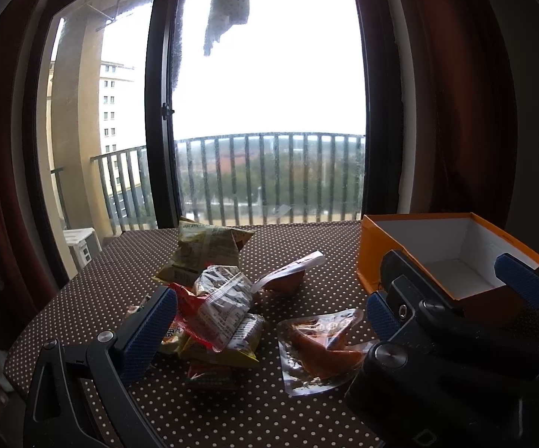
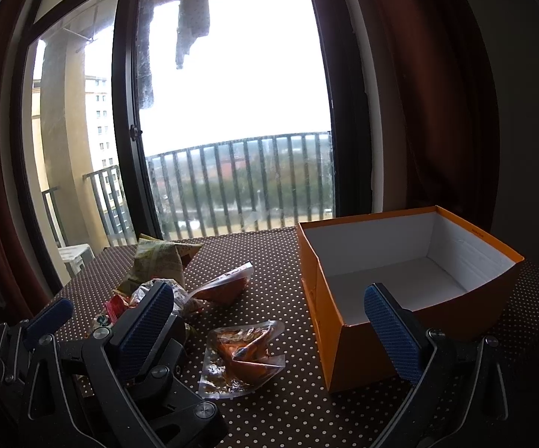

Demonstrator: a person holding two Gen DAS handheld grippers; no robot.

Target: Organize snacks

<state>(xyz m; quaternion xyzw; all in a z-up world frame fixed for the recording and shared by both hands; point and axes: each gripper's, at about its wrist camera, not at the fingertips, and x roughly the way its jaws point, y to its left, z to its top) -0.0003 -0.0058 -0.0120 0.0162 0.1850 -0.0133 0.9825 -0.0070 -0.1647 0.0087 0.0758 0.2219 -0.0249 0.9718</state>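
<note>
Heaped left of centre on the polka-dot tablecloth (image 1: 299, 410): snack packets (image 1: 217, 306), a clear vacuum pouch (image 2: 241, 358) lying apart, just beside them. To the right, an orange box (image 2: 347, 336), open-topped, white inside, apparently holding nothing. Hovering over the heap, left gripper (image 1: 265, 321), jaws wide. Right gripper (image 2: 269, 328) likewise spread, gripping nothing, near the box.

Dotted brown table (image 1: 120, 291), snack packets (image 1: 213, 313), orange box (image 2: 347, 351)
</note>
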